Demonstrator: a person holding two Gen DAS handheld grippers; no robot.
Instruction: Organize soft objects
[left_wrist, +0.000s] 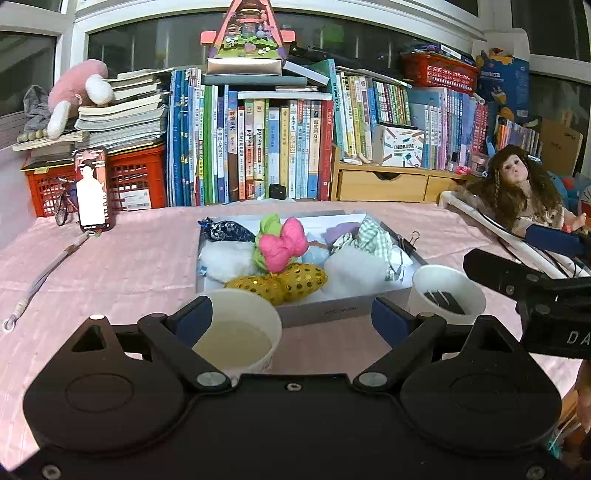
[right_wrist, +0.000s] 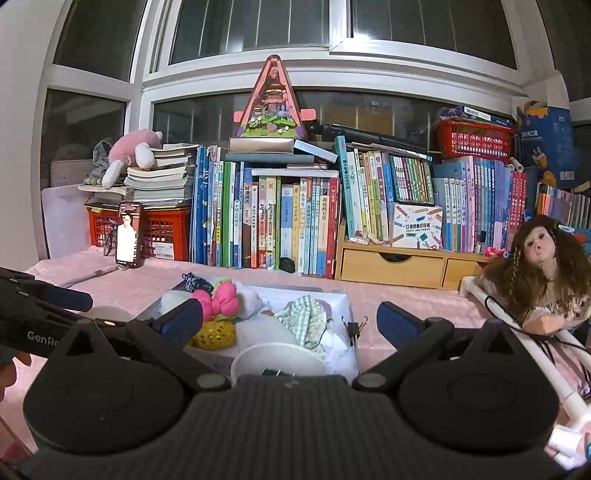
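Observation:
A white shallow box (left_wrist: 321, 314) on the pink tablecloth holds several soft items: a pink bow (left_wrist: 282, 245), a gold sequin bow (left_wrist: 280, 282), a green piece (left_wrist: 269, 223), a dark blue patterned pouch (left_wrist: 225, 230), a checked cloth (left_wrist: 373, 236) and white fluff (left_wrist: 225, 260). The box also shows in the right wrist view (right_wrist: 343, 306). My left gripper (left_wrist: 291, 319) is open and empty, just in front of the box, around an empty paper cup (left_wrist: 240, 332). My right gripper (right_wrist: 290, 321) is open and empty, above a second paper cup (right_wrist: 277, 360) that holds black clips (left_wrist: 445, 297).
A phone (left_wrist: 92, 190) stands at the back left by a red crate (left_wrist: 136, 181). A row of books (left_wrist: 277, 147) and wooden drawers (left_wrist: 384, 184) line the back. A doll (left_wrist: 517, 188) lies on a white rack at the right. A binder clip (left_wrist: 410, 242) sits on the box's right edge.

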